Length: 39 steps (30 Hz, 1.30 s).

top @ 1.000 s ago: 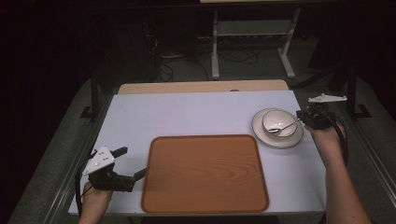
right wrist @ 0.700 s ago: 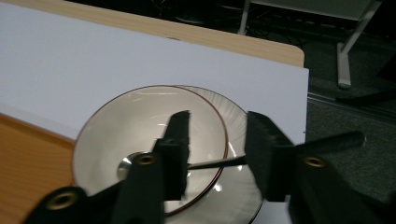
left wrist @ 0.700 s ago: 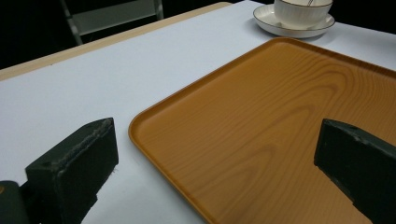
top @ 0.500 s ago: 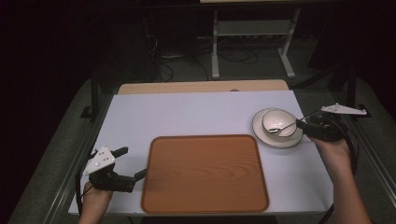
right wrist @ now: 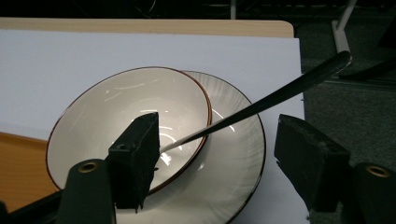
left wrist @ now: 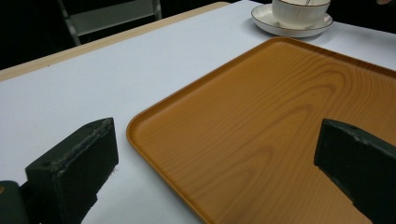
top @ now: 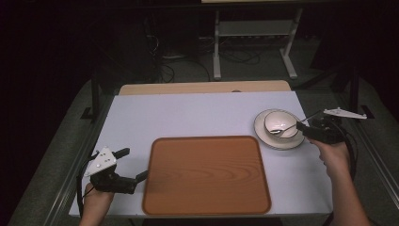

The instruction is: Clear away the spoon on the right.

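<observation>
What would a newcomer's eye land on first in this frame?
Probably the large wooden tray, bare, at the table's near middle. Next, the white bowl on its saucer at the far right, with a spoon leaning in it, handle over the rim. The right gripper sits there, its jaws just opened, either side of the handle without pressing it, while the left gripper rests open at the tray's left edge.

A brown wooden tray (top: pixel 207 175) is lying flat on the white surface (top: pixel 188 115), near its front edge. A tan board edge (top: pixel 202 87) is showing along the surface's far side.
</observation>
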Each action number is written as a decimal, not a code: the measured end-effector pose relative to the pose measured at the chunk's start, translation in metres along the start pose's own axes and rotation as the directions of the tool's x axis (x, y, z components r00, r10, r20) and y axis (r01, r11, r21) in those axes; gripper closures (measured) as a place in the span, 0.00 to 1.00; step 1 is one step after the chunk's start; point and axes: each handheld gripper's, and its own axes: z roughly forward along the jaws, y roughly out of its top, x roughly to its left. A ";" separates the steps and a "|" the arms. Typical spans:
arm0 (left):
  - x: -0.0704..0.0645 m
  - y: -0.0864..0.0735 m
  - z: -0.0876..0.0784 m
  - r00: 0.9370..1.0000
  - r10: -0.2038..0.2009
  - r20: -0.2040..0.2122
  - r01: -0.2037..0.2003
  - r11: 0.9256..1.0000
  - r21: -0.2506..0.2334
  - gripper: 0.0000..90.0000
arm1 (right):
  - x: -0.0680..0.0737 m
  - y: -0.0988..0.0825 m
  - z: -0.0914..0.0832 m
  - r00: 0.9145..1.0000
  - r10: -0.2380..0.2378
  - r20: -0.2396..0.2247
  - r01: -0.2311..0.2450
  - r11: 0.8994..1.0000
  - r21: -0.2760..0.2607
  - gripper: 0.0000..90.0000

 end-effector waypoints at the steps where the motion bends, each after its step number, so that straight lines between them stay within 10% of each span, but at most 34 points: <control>1: 0.000 0.000 0.000 1.000 0.001 0.000 -0.001 1.000 0.000 0.00 | 0.000 -0.001 0.002 1.000 -0.003 0.001 0.003 1.000 -0.003 0.34; 13: -0.001 0.000 0.001 1.000 0.007 -0.001 -0.007 1.000 0.005 0.00 | 0.001 -0.004 0.034 1.000 0.018 -0.025 -0.018 1.000 -0.005 0.37; 39: -0.002 0.001 0.001 1.000 0.010 -0.001 -0.010 1.000 0.007 0.00 | 0.006 -0.009 0.035 0.999 -0.030 -0.018 0.030 1.000 -0.004 0.70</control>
